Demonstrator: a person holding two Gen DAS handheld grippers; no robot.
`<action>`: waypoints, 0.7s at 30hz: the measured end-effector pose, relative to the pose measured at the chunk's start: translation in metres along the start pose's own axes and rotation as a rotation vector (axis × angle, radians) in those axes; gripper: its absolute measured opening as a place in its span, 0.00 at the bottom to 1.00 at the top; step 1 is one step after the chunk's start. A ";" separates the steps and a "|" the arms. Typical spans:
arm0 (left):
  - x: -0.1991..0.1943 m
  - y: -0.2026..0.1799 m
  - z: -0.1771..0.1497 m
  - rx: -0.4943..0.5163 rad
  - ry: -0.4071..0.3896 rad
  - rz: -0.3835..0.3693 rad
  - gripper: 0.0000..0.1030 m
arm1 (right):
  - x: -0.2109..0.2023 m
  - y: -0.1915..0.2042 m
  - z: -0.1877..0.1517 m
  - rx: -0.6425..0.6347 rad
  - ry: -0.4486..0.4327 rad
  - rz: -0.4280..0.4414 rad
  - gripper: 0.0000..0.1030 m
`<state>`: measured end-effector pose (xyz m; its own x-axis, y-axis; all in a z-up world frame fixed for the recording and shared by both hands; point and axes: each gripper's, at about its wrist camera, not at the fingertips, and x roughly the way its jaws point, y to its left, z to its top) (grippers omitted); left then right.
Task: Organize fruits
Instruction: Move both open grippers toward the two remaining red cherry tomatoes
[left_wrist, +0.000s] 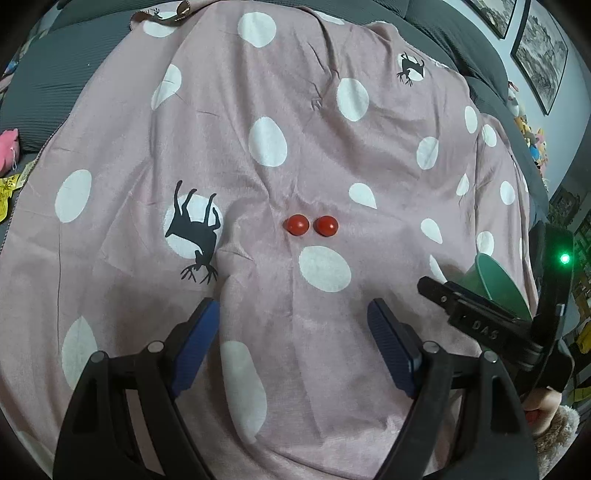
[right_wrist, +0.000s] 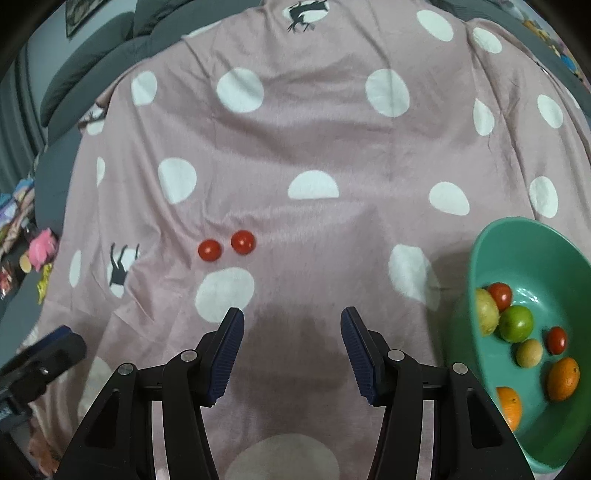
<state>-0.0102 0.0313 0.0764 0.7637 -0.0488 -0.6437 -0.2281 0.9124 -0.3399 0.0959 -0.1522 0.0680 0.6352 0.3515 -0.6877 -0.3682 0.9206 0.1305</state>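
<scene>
Two red cherry tomatoes (left_wrist: 296, 224) (left_wrist: 325, 225) lie side by side on the pink spotted cloth (left_wrist: 332, 155). My left gripper (left_wrist: 291, 310) is open and empty, a short way in front of them. In the right wrist view the same tomatoes (right_wrist: 210, 250) (right_wrist: 243, 242) lie ahead and to the left of my right gripper (right_wrist: 292, 317), which is also open and empty. A green bowl (right_wrist: 491, 251) stands on the right. It holds several fruits, among them a green one (right_wrist: 516, 323), a tomato (right_wrist: 500, 294) and an orange (right_wrist: 563, 378).
The cloth covers a grey sofa (left_wrist: 66, 74) with creases across it. My right gripper (left_wrist: 480, 321) and the bowl's rim (left_wrist: 498, 280) show at the left wrist view's right edge. My left gripper (right_wrist: 44, 358) shows at the lower left of the right wrist view. Toys (right_wrist: 42, 247) lie off the cloth.
</scene>
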 end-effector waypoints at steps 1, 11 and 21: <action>0.000 0.000 0.000 -0.002 0.001 -0.005 0.80 | 0.001 0.002 -0.001 -0.007 0.001 -0.001 0.53; -0.002 -0.001 -0.002 0.021 0.002 -0.004 0.80 | 0.008 0.008 -0.005 0.001 0.006 0.014 0.53; -0.003 -0.004 -0.003 0.030 0.013 -0.026 0.80 | 0.015 0.012 -0.007 0.006 0.016 0.007 0.54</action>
<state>-0.0130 0.0270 0.0775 0.7614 -0.0774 -0.6436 -0.1899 0.9226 -0.3357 0.0958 -0.1373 0.0541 0.6214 0.3550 -0.6985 -0.3681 0.9192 0.1398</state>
